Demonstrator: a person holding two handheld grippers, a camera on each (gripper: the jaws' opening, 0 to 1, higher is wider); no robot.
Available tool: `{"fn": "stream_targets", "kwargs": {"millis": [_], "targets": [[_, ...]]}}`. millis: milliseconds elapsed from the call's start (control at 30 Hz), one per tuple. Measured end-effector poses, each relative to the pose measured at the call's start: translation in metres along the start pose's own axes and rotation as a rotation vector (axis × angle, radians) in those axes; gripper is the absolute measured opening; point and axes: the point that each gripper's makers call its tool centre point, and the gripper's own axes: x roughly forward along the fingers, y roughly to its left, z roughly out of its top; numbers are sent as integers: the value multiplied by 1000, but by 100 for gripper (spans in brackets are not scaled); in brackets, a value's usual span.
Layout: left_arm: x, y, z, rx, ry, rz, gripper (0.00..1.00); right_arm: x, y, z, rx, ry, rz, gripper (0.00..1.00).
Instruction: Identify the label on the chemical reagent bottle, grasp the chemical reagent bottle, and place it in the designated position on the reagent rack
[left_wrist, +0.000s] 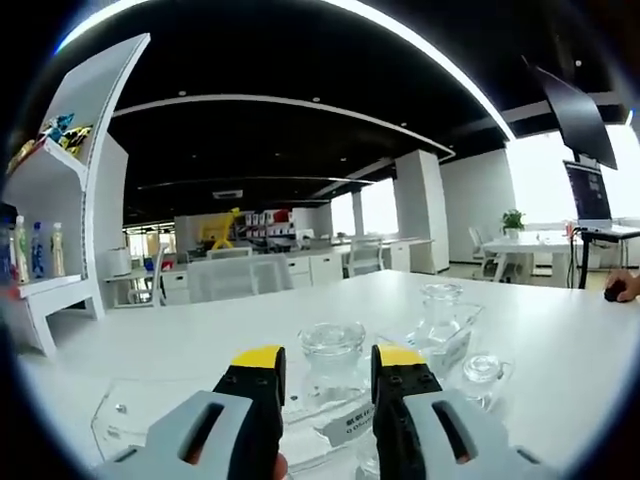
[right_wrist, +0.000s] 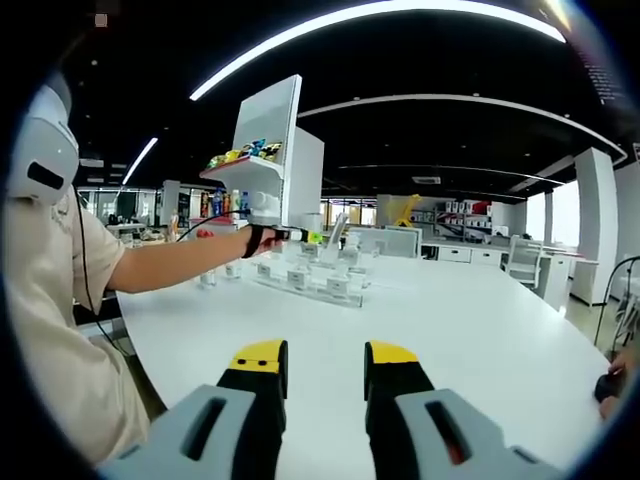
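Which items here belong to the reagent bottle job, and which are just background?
Job items:
- clear glass reagent bottles, one between the open left gripper jaws
- clear reagent rack on the white table
- right gripper, open, holding nothing

Background:
- white shelf unit with drink bottles
- monitor
- potted plant
- chairs

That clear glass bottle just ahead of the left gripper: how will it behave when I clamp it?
The glass bottle looks clear and smooth, so it is probably slippery and breakable under a hard squeeze. It seems empty, so likely light. It stands upright on the clear rack with its stopper on top; a push up high might tip it. The left gripper is open around it.
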Motion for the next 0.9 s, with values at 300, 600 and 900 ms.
{"fn": "stream_targets", "kwargs": {"millis": [300,600,900], "targets": [[-13,3,21,26,-22,18,37,0,2,-3,7,-4,8,30],[-30,-8,31,26,-26,-1,37,0,5,0,5,-19,12,30],[-50,-12,45,40,-42,-5,37,-2,10,4,4,-42,23,30]]}}
